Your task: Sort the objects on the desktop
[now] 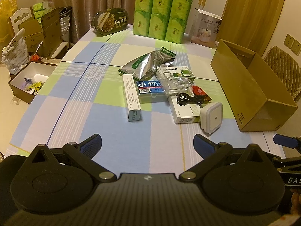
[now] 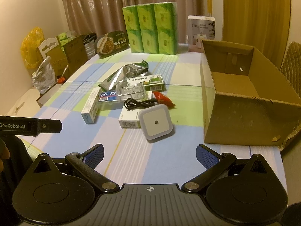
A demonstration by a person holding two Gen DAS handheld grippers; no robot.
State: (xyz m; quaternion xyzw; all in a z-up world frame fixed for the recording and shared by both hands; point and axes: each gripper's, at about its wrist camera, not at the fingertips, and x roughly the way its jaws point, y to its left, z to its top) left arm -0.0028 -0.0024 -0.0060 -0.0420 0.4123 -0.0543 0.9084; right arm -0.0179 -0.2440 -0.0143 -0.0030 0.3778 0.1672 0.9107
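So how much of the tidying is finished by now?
Nothing looks done: the cardboard box shows no sorted items. Nothing is in hand; the left gripper and right gripper are open. The night light, black cable and small boxes remain piled on the table.

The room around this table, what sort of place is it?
Most likely a home dining room used for storage: a checked tablecloth covers the table, curtains hang behind it, and a bulk tissue pack and a dining chair stand nearby.

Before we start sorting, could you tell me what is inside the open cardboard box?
The open brown cardboard box shows only bare inner walls; its near wall hides the floor.
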